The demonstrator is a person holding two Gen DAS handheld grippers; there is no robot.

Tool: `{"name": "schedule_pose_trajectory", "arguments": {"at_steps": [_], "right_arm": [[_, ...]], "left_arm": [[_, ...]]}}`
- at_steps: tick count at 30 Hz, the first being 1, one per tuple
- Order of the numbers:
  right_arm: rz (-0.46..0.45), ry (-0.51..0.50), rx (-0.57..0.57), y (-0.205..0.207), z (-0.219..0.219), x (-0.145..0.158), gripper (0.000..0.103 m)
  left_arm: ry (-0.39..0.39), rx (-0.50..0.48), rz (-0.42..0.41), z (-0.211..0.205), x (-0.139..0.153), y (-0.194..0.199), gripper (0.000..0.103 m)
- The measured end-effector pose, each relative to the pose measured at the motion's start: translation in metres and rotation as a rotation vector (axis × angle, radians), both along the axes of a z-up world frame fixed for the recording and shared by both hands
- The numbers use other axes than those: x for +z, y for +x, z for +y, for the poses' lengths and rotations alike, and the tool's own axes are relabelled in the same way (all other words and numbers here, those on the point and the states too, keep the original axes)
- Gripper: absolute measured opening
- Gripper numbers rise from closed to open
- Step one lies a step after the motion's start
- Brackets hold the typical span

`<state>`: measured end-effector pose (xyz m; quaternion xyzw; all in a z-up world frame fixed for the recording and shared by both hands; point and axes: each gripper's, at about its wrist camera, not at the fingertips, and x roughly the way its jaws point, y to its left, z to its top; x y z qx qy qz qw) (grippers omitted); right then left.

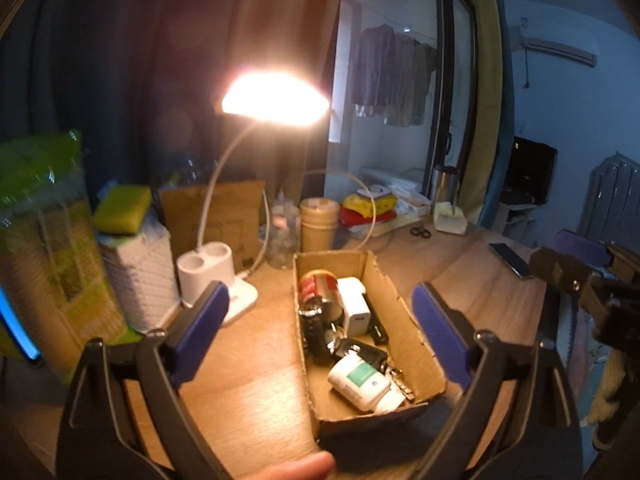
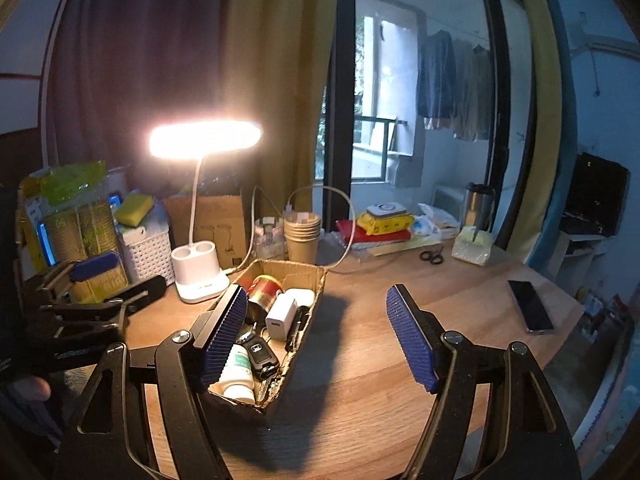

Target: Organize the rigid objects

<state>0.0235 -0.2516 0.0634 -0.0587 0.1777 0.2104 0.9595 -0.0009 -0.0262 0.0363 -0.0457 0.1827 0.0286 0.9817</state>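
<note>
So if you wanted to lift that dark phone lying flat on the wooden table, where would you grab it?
Probably across its two long edges, coming from above. The dark slab phone lies flat on the wooden table, so its narrow width suits the jaws, and its surroundings are clear. The right gripper, open and empty, looks nearer to it.

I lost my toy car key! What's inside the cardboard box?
The cardboard box holds a car key, white bottle, white charger and red can. Anything beneath them is hidden.
</note>
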Motion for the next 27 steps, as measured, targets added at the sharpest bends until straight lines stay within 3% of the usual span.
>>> {"name": "schedule_pose_trajectory", "arguments": {"at_steps": [10, 16, 27], "right_arm": [[-0.033, 0.034, -0.028, -0.010, -0.017, 0.013, 0.075], [-0.020, 0.033, -0.041, -0.005, -0.020, 0.015, 0.076], [-0.012, 0.017, -0.052, 0.002, -0.014, 0.012, 0.075]], "left_arm": [[0.091, -0.053, -0.013, -0.024, 0.026, -0.002, 0.094], [0.050, -0.078, -0.026, -0.020, 0.026, 0.005, 0.094], [0.060, -0.079, -0.017, -0.019, 0.023, 0.005, 0.094]]}}
